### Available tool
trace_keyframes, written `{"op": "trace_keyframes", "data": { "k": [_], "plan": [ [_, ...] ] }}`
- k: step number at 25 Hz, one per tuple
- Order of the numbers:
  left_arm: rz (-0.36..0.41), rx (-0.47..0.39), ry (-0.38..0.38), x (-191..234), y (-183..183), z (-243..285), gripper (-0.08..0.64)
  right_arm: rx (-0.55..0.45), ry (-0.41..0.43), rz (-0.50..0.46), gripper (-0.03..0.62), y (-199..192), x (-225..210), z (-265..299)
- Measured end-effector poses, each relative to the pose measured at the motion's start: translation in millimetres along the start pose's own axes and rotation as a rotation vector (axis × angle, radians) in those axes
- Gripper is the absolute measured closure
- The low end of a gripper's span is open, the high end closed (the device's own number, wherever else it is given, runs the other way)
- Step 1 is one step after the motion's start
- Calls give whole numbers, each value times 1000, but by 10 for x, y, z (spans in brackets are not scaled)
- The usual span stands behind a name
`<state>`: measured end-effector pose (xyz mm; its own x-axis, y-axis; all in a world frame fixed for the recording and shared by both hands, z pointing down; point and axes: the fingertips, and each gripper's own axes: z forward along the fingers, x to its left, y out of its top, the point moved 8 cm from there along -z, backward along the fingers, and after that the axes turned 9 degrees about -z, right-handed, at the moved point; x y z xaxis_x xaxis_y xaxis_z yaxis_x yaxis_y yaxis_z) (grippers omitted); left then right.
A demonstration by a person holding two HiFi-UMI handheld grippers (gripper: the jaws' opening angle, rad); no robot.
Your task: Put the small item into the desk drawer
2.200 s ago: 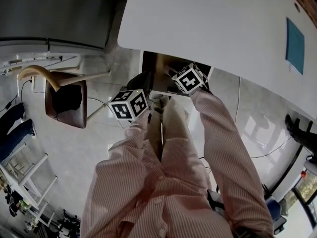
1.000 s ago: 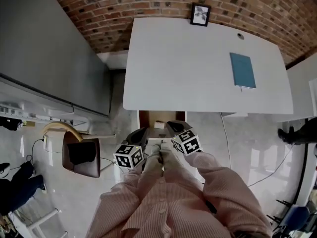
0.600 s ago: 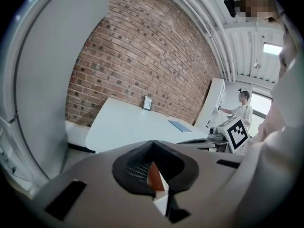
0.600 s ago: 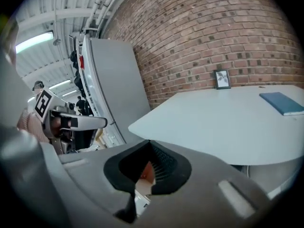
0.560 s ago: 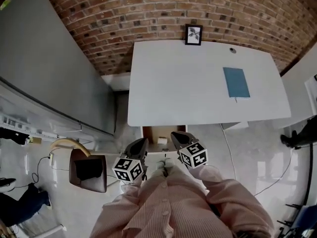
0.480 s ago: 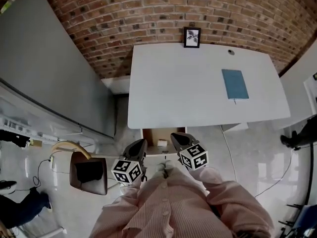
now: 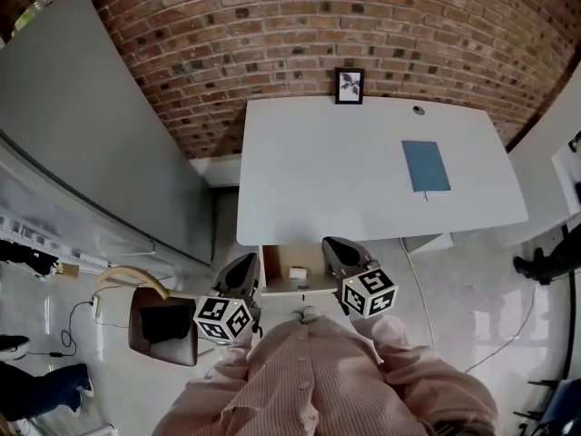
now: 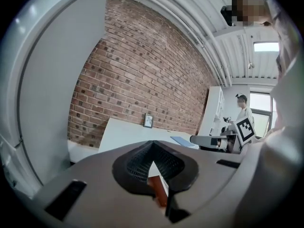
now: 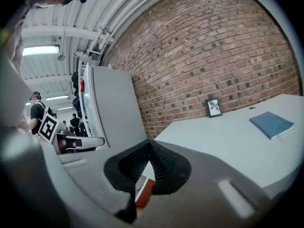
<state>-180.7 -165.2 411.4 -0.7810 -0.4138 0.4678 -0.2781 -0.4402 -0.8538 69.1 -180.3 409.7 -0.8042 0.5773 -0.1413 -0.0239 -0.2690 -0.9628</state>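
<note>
Nearest, the left gripper and the right gripper are seen closed tip to tip on nothing. Between them, an open wooden drawer is shown under the desk's front edge, and the small white item is seen inside it. Beyond, a blue notebook is laid flat on the smooth white top, before a rough brick wall.

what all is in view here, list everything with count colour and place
brick wall: one, red-brown, behind the desk
desk: one, white, against the wall
picture frame: one, black, desk's back edge
notebook: one, blue, desk's right side
drawer: one, brown inside, open under the desk's front
small item: one, white, in the drawer
chair: one, brown, floor at left
left gripper: one, dark grey, shut, left of drawer
right gripper: one, dark grey, shut, right of drawer
</note>
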Motion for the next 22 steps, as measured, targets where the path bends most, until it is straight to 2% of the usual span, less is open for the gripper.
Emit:
{"op": "trace_keyframes", "data": {
  "k": [10, 22],
  "plan": [
    [60, -114, 42, -20, 365, -122, 560, -101, -14, -47, 588, 419, -91, -134],
    [102, -149, 82, 44, 536, -202, 560, -126, -61, -67, 588, 571, -228, -204]
  ]
}}
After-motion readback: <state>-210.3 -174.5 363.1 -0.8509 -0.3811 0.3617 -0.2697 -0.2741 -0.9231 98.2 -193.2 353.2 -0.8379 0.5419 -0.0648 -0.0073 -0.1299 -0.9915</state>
